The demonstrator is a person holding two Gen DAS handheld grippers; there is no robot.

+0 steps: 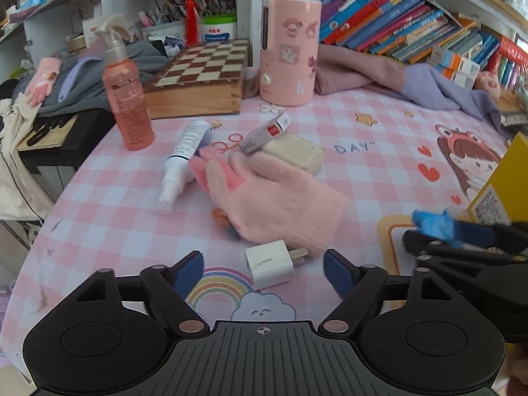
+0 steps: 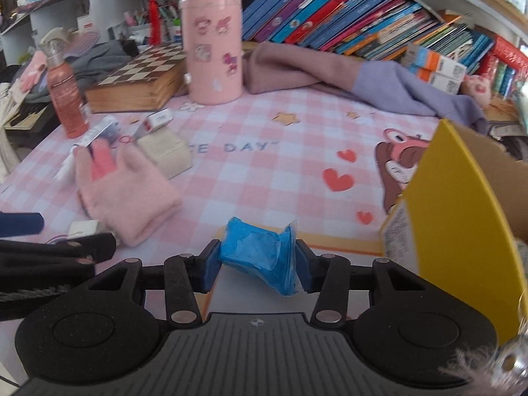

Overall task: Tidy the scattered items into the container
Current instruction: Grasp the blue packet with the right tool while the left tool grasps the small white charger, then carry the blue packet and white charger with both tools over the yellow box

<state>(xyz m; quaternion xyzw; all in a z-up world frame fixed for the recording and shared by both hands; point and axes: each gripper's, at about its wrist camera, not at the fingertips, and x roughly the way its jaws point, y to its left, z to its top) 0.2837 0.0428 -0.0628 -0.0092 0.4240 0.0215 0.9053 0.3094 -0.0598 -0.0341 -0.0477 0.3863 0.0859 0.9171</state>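
My right gripper [image 2: 257, 264] is shut on a crumpled blue packet [image 2: 257, 250], held above the table just left of the yellow cardboard box [image 2: 462, 204]; both also show in the left wrist view: the packet [image 1: 435, 226] and the box [image 1: 505, 181]. My left gripper [image 1: 264, 272] is open and empty, its fingers on either side of a white plug adapter [image 1: 269, 264] on the pink checked cloth. Beyond it lie a pink glove [image 1: 270, 198], a beige case [image 1: 297, 151], a small red-and-white box [image 1: 267, 132] and a white tube [image 1: 184, 155].
A pink spray bottle [image 1: 128, 99] stands at the left, by a wooden chessboard box [image 1: 201, 79] and a pink canister [image 1: 288, 49]. Folded pink and lilac cloth [image 1: 412, 76] and a row of books [image 1: 396, 19] line the back. The table edge falls off at left.
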